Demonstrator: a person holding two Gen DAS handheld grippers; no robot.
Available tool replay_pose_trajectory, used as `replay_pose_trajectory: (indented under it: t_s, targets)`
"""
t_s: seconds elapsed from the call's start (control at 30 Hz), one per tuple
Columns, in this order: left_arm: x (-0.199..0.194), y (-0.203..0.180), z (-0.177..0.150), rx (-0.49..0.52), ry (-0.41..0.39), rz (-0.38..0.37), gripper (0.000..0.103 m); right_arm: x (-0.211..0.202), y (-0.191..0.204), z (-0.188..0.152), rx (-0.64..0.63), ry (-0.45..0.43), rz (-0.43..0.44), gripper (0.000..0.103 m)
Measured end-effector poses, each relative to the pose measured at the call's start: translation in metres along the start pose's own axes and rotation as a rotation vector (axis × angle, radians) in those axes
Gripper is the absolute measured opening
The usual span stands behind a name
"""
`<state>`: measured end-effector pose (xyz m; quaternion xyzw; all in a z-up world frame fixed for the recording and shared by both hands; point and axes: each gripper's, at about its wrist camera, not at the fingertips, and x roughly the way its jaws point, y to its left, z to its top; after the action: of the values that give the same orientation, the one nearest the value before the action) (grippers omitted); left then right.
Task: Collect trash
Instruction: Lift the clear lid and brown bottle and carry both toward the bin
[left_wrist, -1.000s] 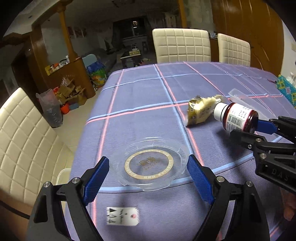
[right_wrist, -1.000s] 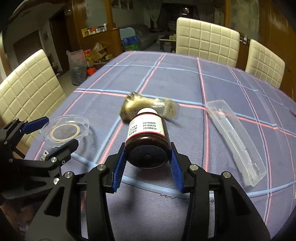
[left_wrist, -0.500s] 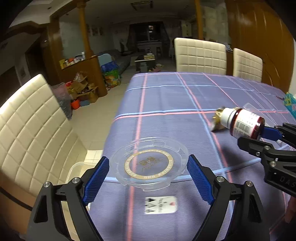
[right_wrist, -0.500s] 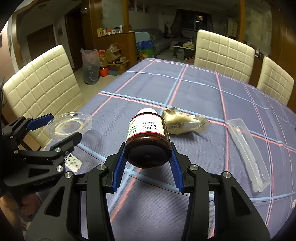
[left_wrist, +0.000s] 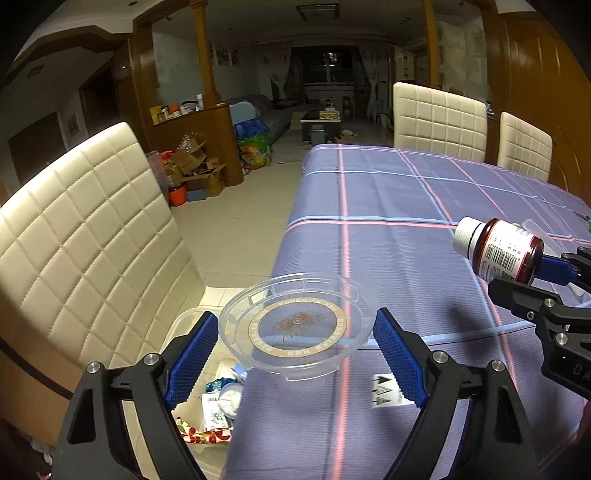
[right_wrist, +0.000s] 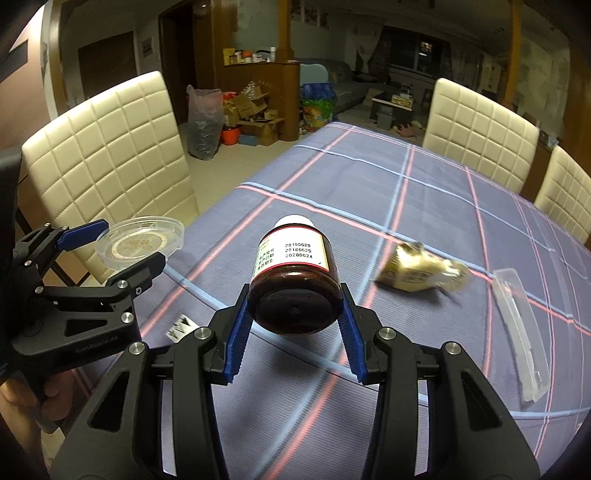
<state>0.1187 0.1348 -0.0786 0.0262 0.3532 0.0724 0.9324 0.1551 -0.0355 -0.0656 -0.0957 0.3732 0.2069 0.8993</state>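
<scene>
- Dim dining room, table (right_wrist: 424, 206) under a purple checked cloth, three cream chairs around it; the far lounge is too dark to make out much.
- A clear bin (left_wrist: 192, 373) on the floor beside the table is mostly hidden behind the left gripper, just some wrappers showing.
- Left on the table: one crumpled wrapper (right_wrist: 421, 267) (blurry), one clear tray (right_wrist: 521, 332), one small tag (right_wrist: 181, 326).
- Left gripper (left_wrist: 293, 341) is spread wide, clamping one clear lid (left_wrist: 297, 325) by its rim, out past the table edge.
- Right gripper (right_wrist: 293, 314) is about half closed around one brown bottle (right_wrist: 295, 277), held above the cloth.
</scene>
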Motion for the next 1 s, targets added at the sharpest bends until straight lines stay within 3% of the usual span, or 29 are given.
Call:
replay_pose_trajectory:
  t_s: [1.0]
  targets:
    - [-0.017,0.077,-0.017,-0.111,-0.016,0.127,0.083,0.014,0.084,0.020,-0.147,0.004,0.053,0.046]
